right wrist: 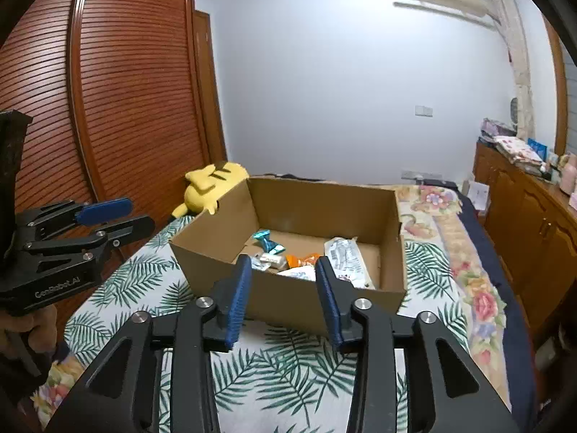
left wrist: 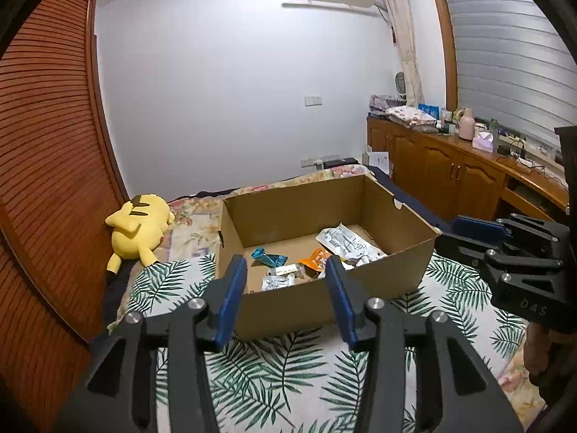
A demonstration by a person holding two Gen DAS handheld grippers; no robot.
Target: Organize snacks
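Note:
An open cardboard box (left wrist: 288,310) (right wrist: 288,299) stands on the bed. Inside lie a teal wrapper (left wrist: 268,258) (right wrist: 267,240), an orange packet (left wrist: 315,258) (right wrist: 303,260), a large white bag (left wrist: 346,241) (right wrist: 346,256) and small silver-white packets (left wrist: 277,281). My left gripper (left wrist: 286,263) hovers at the box's near wall, jaws open and nothing between the blue pads. My right gripper (right wrist: 283,263) hangs the same way beside it, open and empty. Each also shows in the other's view: the right gripper (left wrist: 465,234) at the right edge, the left gripper (right wrist: 133,214) at the left edge.
The box rests on a leaf-print cloth (left wrist: 288,361) (right wrist: 288,368) over a floral bedspread (right wrist: 476,288). A yellow plush toy (left wrist: 140,227) (right wrist: 212,180) lies behind the box on the left. A louvred wooden wardrobe (left wrist: 47,144) bounds the left side and a wooden cabinet (left wrist: 450,166) the right.

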